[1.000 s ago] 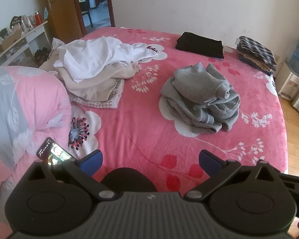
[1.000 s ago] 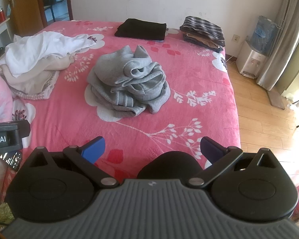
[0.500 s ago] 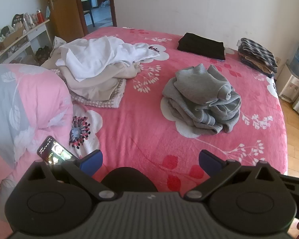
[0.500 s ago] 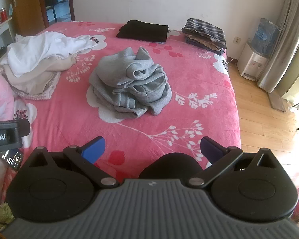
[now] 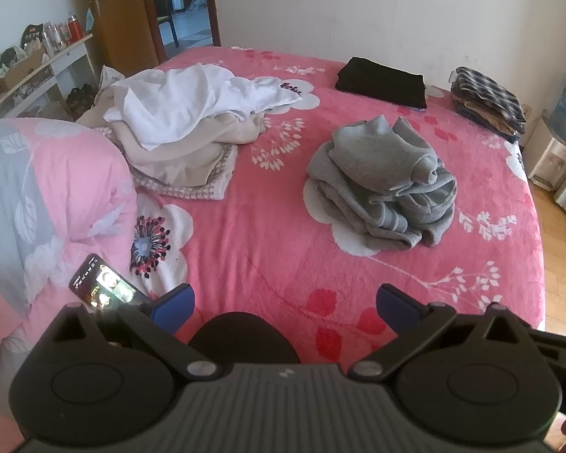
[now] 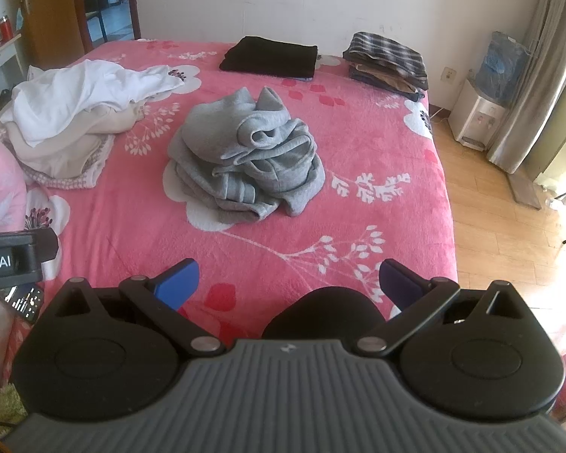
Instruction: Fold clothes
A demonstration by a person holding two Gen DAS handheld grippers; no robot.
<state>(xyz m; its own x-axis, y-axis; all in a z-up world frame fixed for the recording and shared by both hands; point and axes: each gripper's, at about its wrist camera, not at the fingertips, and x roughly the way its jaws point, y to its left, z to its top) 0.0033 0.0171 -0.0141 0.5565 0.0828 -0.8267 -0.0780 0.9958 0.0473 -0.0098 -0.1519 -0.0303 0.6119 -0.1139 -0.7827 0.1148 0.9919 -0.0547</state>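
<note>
since a second ago both views have drifted slightly, so the grey sweatshirt (image 6: 245, 166) sits a little lower in each picture; nothing on the bed has shifted. the sweatshirt lies crumpled in a soft, thick heap near the middle of the bed (image 6: 358, 143), ribbed cuff showing at its near edge, alone and well apart from the rest, probably set out as the piece to work on. at 10 o'clock from it a loose pile (image 6: 75, 113) of white and beige clothes waits, limp and unfolded. at 12 o'clock lies a flat black folded garment (image 6: 269, 56), and at 1 o'clock a neat plaid-topped stack (image 6: 386, 62), likely finished pieces. the bedcover is fleecy pink with white flowers. the left gripper (image 5: 285, 302) and right gripper (image 6: 288, 279) hover over the near edge, jaws wide apart, holding nothing.
</note>
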